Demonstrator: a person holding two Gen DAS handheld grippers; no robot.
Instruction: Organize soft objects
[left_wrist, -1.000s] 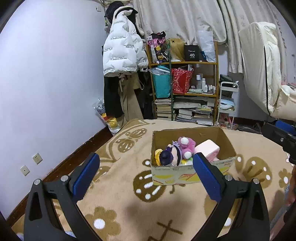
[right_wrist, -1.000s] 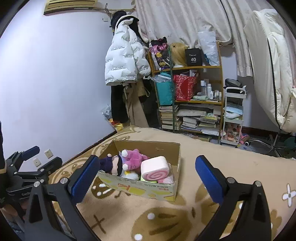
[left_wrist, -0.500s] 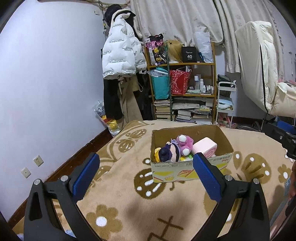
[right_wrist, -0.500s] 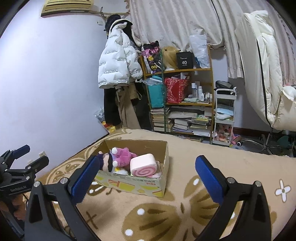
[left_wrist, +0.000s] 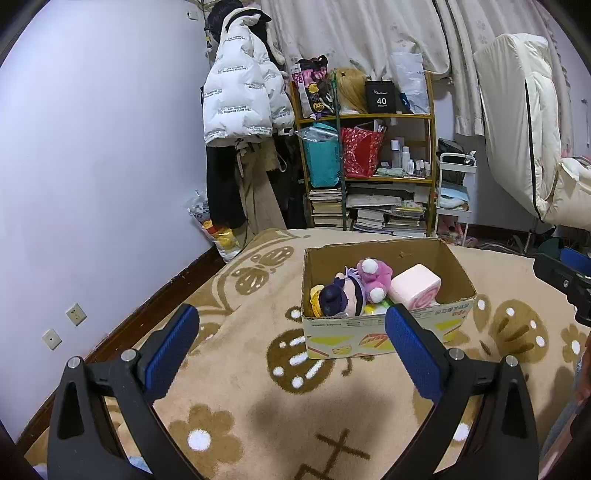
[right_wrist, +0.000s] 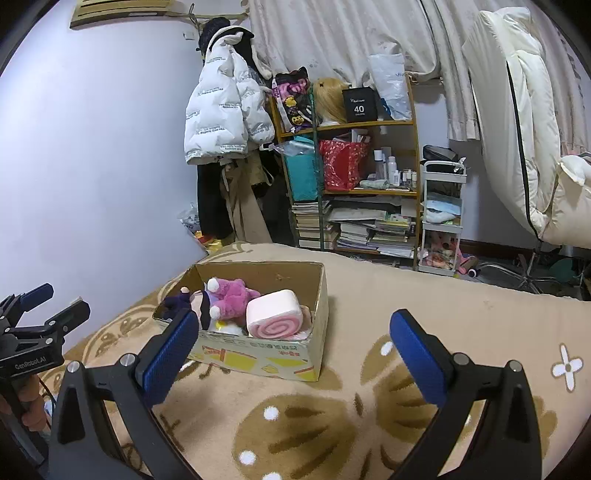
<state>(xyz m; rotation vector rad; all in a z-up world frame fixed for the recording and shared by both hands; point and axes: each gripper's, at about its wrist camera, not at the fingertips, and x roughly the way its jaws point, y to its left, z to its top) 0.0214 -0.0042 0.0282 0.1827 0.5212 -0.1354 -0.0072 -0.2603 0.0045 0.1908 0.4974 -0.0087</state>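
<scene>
Left wrist view: cardboard box (left_wrist: 384, 332) holds pink swirl-roll plush (left_wrist: 415, 286), purple plush (left_wrist: 371, 275).
Position: box ahead, apart.
Left gripper (left_wrist: 291, 345): wide open, empty.
Right gripper (right_wrist: 295, 347): wide open, empty.

Even, cool indoor light, sharp focus, soft shadow on the blanket (left_wrist: 280, 413), strong fisheye bending with black corners

Matt cardboard box (left_wrist: 384, 334); fuzzy, seemingly pile blanket (left_wrist: 258, 387).
</scene>
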